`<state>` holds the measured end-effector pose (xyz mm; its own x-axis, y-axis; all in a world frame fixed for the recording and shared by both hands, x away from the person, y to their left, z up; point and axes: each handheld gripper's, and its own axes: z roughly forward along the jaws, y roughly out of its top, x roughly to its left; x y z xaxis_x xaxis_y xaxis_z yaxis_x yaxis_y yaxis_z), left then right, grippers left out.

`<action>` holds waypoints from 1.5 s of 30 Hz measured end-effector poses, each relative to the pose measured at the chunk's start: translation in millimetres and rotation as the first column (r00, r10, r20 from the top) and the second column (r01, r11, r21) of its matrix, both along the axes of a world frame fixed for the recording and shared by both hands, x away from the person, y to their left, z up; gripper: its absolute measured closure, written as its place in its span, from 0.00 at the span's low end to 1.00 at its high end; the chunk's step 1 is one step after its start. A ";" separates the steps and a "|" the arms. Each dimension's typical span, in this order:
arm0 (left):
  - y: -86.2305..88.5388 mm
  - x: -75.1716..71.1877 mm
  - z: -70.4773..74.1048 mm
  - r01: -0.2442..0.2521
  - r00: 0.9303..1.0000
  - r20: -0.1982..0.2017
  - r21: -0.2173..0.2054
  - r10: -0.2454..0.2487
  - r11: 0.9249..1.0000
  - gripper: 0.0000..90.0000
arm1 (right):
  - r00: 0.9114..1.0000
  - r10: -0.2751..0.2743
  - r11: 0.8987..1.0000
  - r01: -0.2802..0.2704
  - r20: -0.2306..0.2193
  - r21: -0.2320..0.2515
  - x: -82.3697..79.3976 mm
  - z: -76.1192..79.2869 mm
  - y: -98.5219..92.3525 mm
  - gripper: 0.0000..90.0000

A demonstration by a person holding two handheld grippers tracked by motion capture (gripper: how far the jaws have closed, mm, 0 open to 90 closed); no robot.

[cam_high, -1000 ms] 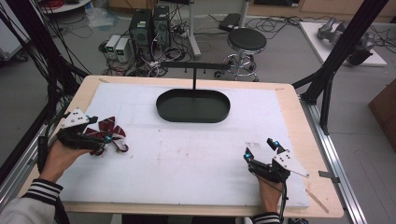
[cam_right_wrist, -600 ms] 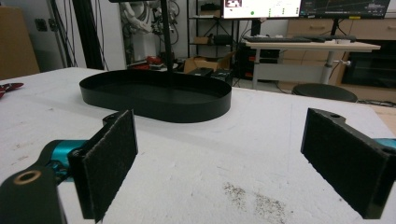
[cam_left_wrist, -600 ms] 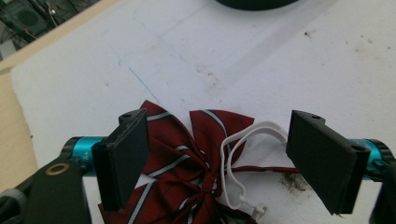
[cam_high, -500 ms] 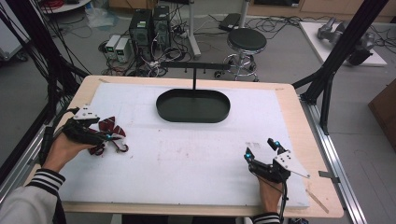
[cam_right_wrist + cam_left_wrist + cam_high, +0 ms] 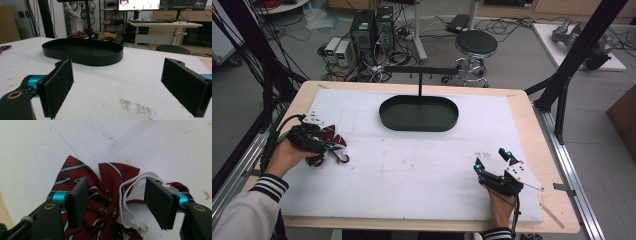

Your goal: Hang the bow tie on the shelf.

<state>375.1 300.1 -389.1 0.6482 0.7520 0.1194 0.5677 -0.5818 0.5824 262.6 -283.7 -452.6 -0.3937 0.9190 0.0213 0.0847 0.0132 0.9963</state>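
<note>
Since a moment earlier the left claw (image 5: 328, 145) had slid slightly nearer along the worktop (image 5: 422, 170), its jaws spread over the bow tie (image 5: 100, 195); the right claw (image 5: 493, 161) stayed put, spread and empty. The bow tie lay flat near the worktop's left edge, dark red with pale stripes, wings fanning away from the claw, a white elastic strap (image 5: 127, 195) looped beside its knot. Farther off sat the black oval tray (image 5: 418, 114).

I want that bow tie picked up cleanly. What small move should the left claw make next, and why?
Probably close the left claw: its jaws stand open on either side of the red striped bow tie, with the knot and the white elastic strap between them. Closing here should catch the knot rather than a loose wing.
</note>
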 end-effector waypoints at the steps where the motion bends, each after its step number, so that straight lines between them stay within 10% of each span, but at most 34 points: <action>1: -0.7 0.6 -0.4 -0.002 1.000 -0.007 0.002 0.002 1.000 0.44 | 1.000 0.000 1.000 0.000 0.000 -0.001 0.0 0.0 0.0 0.11; 31: -15.1 12.6 -8.1 0.030 0.990 -0.137 0.128 -0.013 0.991 0.80 | 1.000 -0.003 1.000 0.003 0.004 0.004 0.1 0.0 -0.8 0.11; 45: -19.4 12.7 -9.4 0.039 0.987 -0.160 0.145 -0.015 0.989 0.78 | 1.000 -0.005 1.000 0.005 0.004 0.006 -0.1 -0.1 -0.7 0.11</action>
